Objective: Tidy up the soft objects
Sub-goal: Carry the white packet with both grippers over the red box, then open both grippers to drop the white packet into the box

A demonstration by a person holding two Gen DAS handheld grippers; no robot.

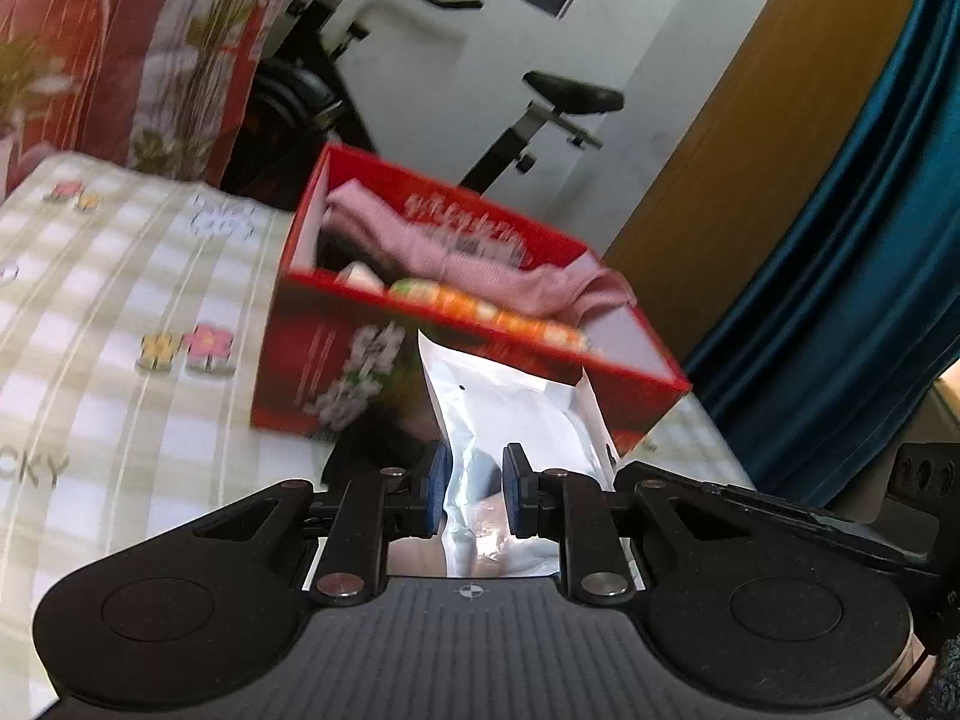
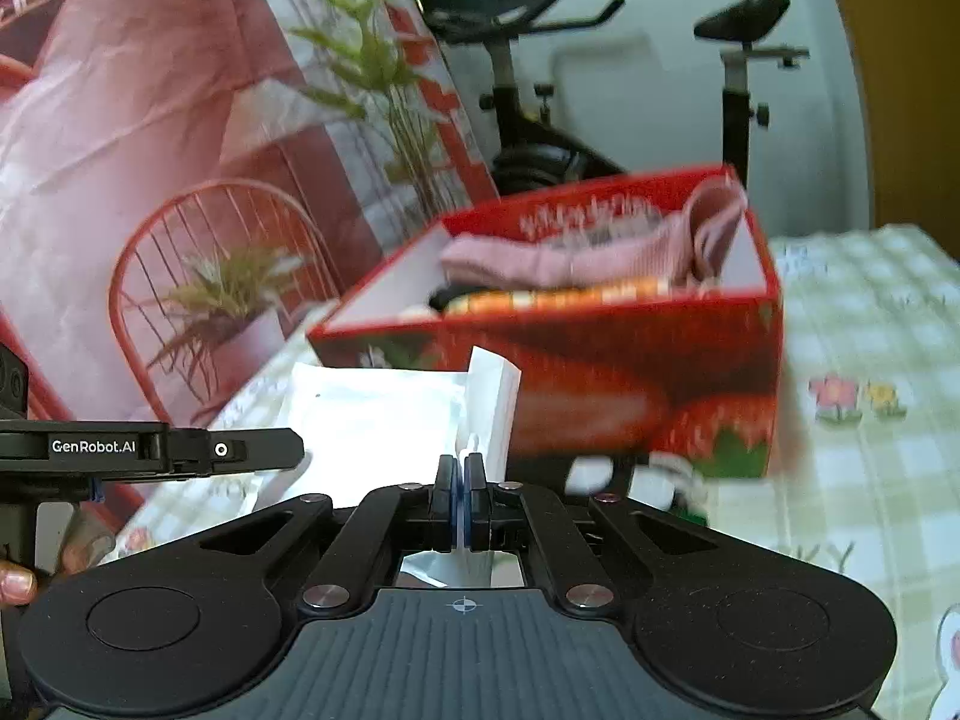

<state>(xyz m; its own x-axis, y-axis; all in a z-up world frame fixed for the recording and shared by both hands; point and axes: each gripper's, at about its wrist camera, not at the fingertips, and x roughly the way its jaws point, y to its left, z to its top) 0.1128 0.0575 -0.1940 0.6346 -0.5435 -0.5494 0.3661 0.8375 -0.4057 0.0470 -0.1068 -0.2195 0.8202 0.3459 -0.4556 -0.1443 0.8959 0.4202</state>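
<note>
A white plastic pouch [image 1: 516, 420] is held in the air between both grippers, just in front of a red cardboard box [image 1: 336, 354]. My left gripper [image 1: 475, 492] is shut on one side of the pouch, its blue pads pressing the crumpled plastic. My right gripper [image 2: 461, 504] is shut on the pouch's [image 2: 384, 420] other edge, jaws nearly touching. The box [image 2: 600, 396] holds a pink knitted garment [image 1: 480, 264], an orange-and-white patterned item [image 1: 498, 306] and something dark. The left gripper's body shows at the left of the right wrist view.
The box stands on a bed with a green-and-white checked floral sheet [image 1: 120, 324]. A black exercise bike [image 1: 540, 114] stands behind the box. A red floral quilt [image 1: 120, 42] is piled at the left. A blue curtain [image 1: 870, 240] hangs at the right.
</note>
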